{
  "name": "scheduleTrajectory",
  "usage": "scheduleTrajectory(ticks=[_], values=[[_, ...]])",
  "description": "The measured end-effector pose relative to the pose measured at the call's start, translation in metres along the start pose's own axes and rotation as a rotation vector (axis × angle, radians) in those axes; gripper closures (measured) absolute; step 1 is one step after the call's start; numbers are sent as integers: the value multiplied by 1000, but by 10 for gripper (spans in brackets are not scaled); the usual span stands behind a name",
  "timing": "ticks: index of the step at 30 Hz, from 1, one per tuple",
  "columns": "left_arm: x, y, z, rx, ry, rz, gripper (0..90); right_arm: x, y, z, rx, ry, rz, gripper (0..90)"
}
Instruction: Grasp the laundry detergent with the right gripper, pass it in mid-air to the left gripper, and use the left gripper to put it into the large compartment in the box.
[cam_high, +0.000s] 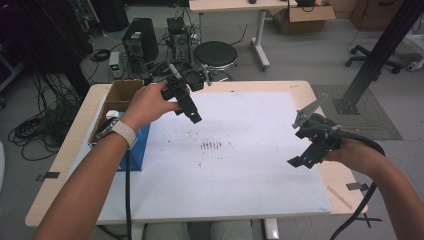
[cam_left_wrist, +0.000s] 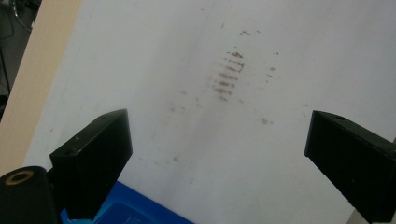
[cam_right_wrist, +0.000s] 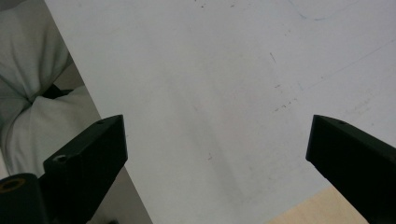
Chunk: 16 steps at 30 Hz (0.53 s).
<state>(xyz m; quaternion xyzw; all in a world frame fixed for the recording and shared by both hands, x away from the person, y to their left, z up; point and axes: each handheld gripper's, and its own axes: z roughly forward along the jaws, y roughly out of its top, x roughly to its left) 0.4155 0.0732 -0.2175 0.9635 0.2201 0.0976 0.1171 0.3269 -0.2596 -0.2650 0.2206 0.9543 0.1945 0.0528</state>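
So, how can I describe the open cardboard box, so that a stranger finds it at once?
Start at the big white sheet covering the wooden table. Go to the far left corner, just beyond the left gripper. The cardboard box stands there, behind a blue pad; it is the sole brown, open-topped container.

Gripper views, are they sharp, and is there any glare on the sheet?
Left gripper view: fingers soft, brown marks on the sheet slightly blurred, no glare. Right gripper view: fingers soft too, even light. High view: sheet bright, evenly lit.
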Motion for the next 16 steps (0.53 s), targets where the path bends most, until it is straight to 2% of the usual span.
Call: scheduleTrajectory(ticks=[16], values=[[0,1,2,7,0,-2,81,0,-1,1,-3,0,-1,53]])
